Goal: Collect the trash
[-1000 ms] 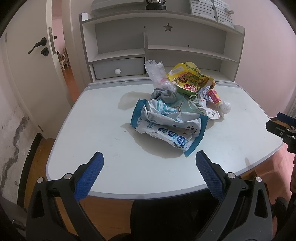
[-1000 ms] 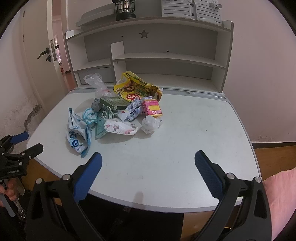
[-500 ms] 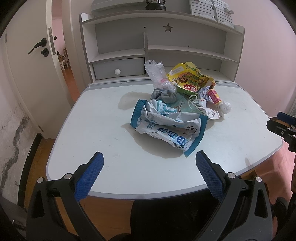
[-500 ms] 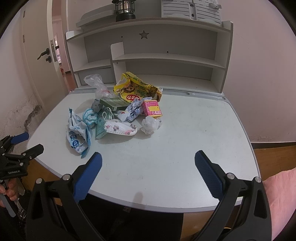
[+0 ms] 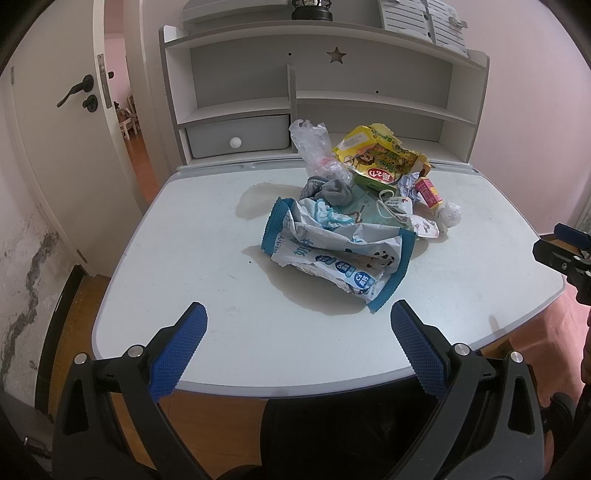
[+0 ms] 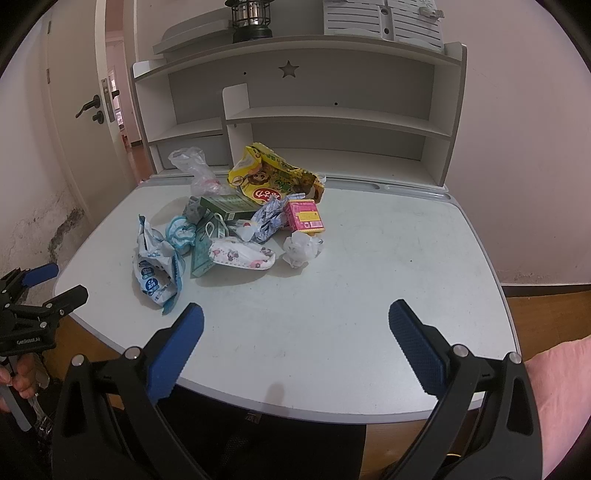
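Note:
A pile of trash lies on the white desk (image 5: 192,236): a blue and white wrapper (image 5: 332,251), a yellow snack bag (image 5: 380,158), a clear plastic bag (image 5: 314,147), a pink carton (image 6: 304,218), a crumpled tissue (image 6: 301,249), a patterned face mask (image 6: 240,256) and a green box (image 6: 227,205). My left gripper (image 5: 295,343) is open and empty above the desk's near edge, short of the wrapper. My right gripper (image 6: 295,339) is open and empty above the near edge, short of the tissue.
A white shelf unit (image 6: 332,122) with a drawer (image 5: 236,136) stands at the back of the desk. A lantern (image 6: 251,18) sits on top. A door (image 5: 70,122) is at the left. A dark chair (image 6: 258,443) is under the near edge.

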### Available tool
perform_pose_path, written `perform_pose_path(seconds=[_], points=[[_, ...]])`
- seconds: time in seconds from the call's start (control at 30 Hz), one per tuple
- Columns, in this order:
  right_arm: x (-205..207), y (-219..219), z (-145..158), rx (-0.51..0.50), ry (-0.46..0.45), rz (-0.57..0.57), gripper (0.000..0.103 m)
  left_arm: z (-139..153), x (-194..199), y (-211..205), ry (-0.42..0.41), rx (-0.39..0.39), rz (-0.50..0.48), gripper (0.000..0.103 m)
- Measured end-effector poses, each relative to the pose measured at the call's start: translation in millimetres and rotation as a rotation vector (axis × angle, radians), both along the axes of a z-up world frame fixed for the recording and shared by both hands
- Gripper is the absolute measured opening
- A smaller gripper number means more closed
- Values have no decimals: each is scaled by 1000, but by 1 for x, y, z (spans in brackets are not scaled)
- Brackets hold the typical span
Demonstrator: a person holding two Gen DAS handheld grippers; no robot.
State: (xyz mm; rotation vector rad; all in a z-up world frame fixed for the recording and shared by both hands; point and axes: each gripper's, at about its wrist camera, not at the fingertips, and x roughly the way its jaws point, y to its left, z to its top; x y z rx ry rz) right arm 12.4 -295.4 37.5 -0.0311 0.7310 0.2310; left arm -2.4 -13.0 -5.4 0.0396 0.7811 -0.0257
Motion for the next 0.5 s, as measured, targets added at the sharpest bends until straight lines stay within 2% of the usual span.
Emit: perform_pose_path(seconds=[0.37,0.47,0.5], points=[[0,1,-1,-2,2,2,97,-4,3,4,19,-13,8,97],[0,-1,-1,-2,2,-1,97,-9,11,8,57,-89,-2,97],[1,-1,-2,-1,5,-2,97,-11,17,10,88,-149,-8,97]])
